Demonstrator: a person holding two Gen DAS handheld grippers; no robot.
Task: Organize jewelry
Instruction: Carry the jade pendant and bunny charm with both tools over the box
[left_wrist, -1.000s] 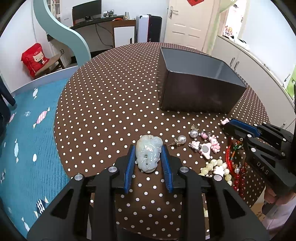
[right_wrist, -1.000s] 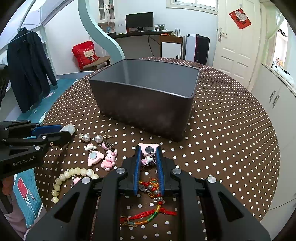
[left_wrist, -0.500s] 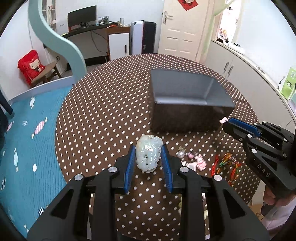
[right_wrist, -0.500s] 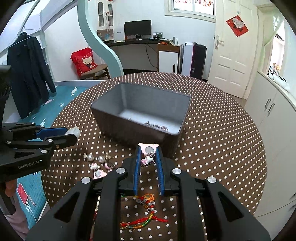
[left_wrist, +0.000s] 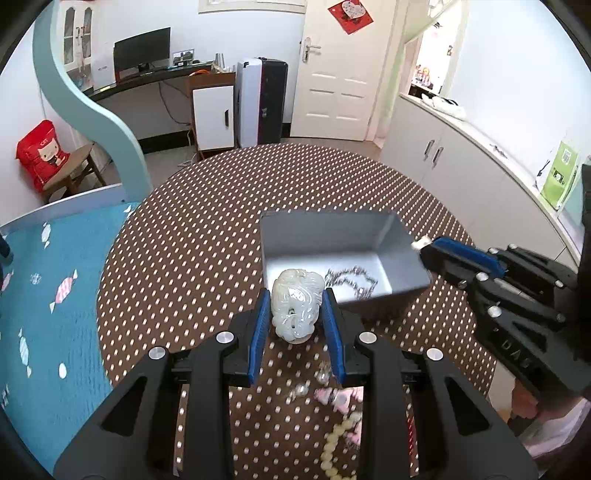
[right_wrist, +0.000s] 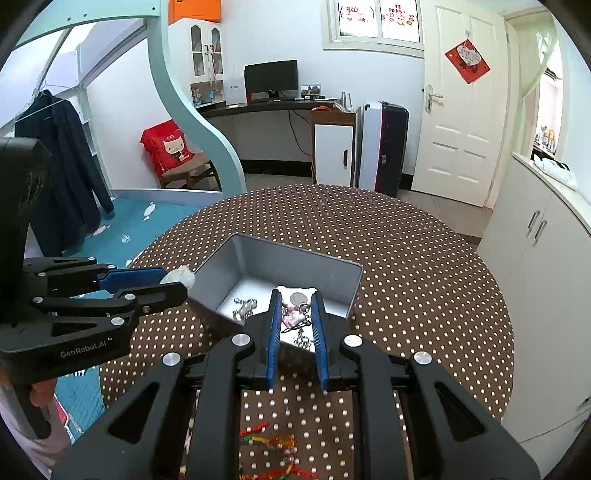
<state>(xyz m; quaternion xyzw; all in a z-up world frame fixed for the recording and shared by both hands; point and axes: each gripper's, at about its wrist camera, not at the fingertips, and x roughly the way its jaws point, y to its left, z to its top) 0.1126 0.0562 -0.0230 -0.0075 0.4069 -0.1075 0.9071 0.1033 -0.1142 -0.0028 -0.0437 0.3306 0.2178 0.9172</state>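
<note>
2 claws grip jewelry above gray box (left_wrist: 384, 236).

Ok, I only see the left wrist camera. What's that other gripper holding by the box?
Observer: A pink charm with a metal ring, pinched between the right gripper fingers.
Operator: Can it drop it in?
Observer: Probably. It seems to line up over the near side of the grey box, by the silver chain.
Operator: Anything else nearby?
Observer: A red braided cord lies on the dotted table, nearer the camera.
</note>
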